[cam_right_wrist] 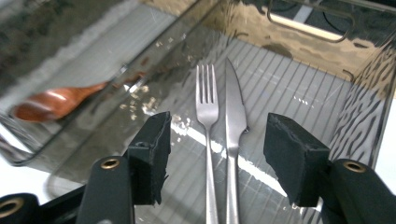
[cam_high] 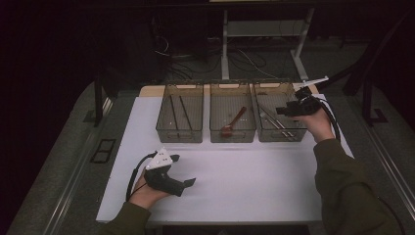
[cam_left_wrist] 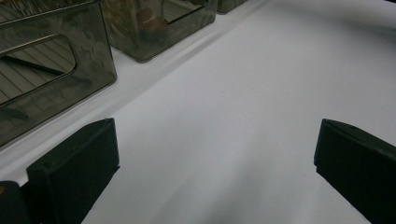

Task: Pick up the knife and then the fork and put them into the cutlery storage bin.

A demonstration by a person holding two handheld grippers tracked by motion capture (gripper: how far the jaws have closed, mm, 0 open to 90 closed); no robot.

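Note:
Three smoky see-through bins stand in a row at the back of the white table (cam_high: 244, 181). In the right bin (cam_high: 281, 136) a steel fork (cam_right_wrist: 206, 102) and a steel knife (cam_right_wrist: 235, 116) lie side by side on the ribbed floor. My right gripper (cam_right_wrist: 217, 149) hangs over that bin, jaws open, the fork and knife below the gap and untouched. In the high view the right gripper (cam_high: 281, 111) sits above the bin's right half. My left gripper (cam_high: 183, 171) rests on the table near the front left, open with nothing in it, its jaws spread wide over bare white surface (cam_left_wrist: 215, 154).
The middle bin (cam_high: 232, 137) holds a wooden spoon (cam_high: 234, 122), which shows through the bin walls (cam_right_wrist: 56, 102). The left bin (cam_high: 178, 134) holds two dark sticks (cam_high: 178, 112). Dark floor, cables and table legs lie beyond the table's far edge.

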